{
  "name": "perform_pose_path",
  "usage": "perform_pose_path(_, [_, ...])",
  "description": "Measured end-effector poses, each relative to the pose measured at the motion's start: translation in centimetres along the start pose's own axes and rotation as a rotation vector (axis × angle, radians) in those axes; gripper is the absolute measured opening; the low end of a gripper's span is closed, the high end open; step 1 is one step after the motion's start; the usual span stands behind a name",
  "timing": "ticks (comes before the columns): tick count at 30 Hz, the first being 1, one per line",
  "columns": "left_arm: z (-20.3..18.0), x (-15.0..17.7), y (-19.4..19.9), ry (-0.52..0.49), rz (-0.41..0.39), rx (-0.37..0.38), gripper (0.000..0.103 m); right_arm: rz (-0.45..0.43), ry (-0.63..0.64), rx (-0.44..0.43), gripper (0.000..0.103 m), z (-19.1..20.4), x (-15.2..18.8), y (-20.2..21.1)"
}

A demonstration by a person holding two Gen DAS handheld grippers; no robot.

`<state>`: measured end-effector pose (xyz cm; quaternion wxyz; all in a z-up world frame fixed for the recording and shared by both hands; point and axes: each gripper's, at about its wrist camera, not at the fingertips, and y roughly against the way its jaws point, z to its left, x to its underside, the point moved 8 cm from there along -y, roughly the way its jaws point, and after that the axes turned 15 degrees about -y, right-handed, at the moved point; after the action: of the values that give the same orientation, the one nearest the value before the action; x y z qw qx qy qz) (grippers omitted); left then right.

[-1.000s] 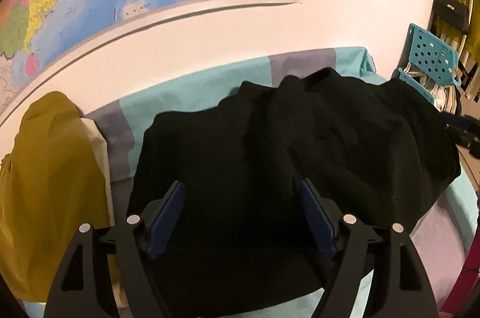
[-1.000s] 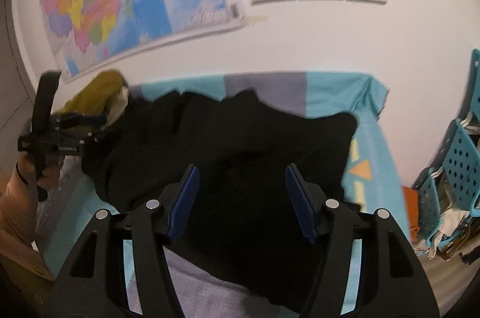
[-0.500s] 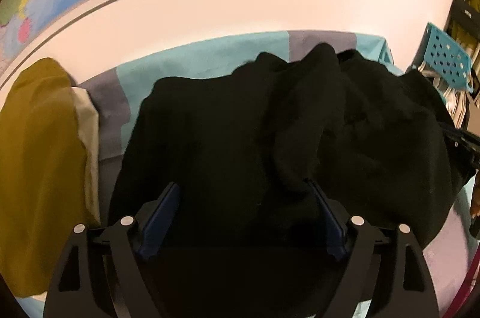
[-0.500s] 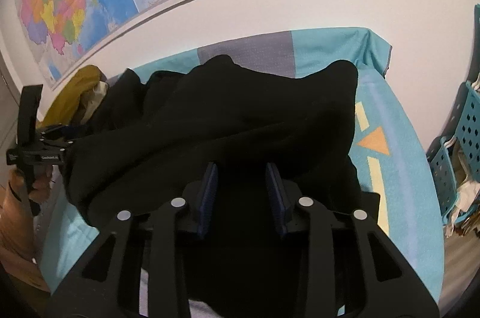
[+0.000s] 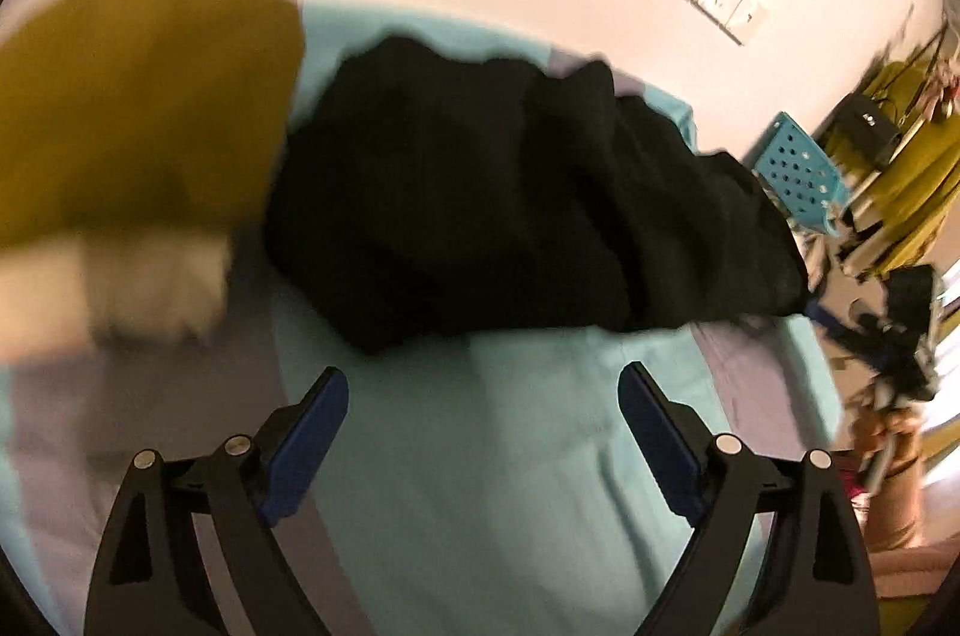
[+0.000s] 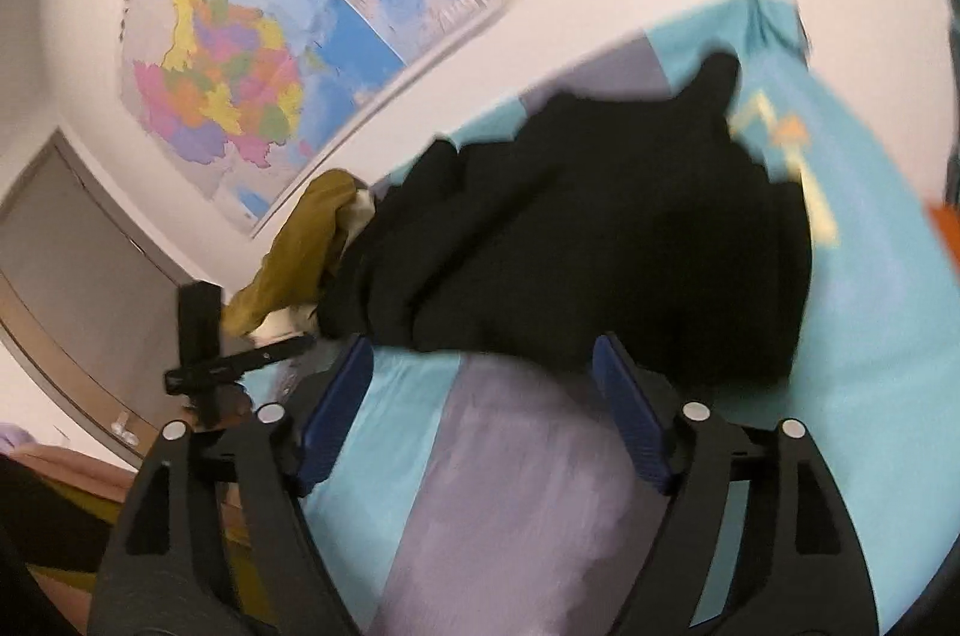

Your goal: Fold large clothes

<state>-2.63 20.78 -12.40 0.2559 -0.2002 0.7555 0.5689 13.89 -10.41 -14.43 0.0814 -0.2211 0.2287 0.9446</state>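
Change: both grippers, previously over the black garment, have drawn back off it.
Left gripper: jaws opening, nothing between them.
Right gripper: jaws opening, empty, at the garment's near edge.
Garment: bunched on the teal-and-grey sheet, beside mustard clothing.

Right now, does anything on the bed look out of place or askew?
Yes. The black garment lies in a rumpled heap on the striped sheet, not flat, and its left edge crowds the mustard garment. Both grippers, left and right, are opening with nothing between them.
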Motion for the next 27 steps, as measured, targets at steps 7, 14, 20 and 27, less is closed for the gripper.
perform_pose_path(7, [-1.2, -0.6, -2.2, 0.046, 0.000, 0.077, 0.091, -0.021, -0.117, 0.025, 0.080, -2.0, 0.1, -1.0])
perform_pose_path(14, [-1.0, -3.5, -4.9, 0.113, -0.016, 0.139, 0.096, -0.081, -0.135, 0.072, 0.080, -2.2, -1.6, -2.7])
perform_pose_path(20, [0.7, -5.1, -5.7, 0.277, -0.073, 0.193, 0.096, -0.225, -0.214, 0.107, 0.087, -2.4, -3.5, -3.5])
perform_pose_path(27, [1.4, -6.3, -6.5, 0.341, -0.072, 0.116, 0.080, -0.308, -0.192, 0.183, 0.052, -1.9, -5.2, -5.0])
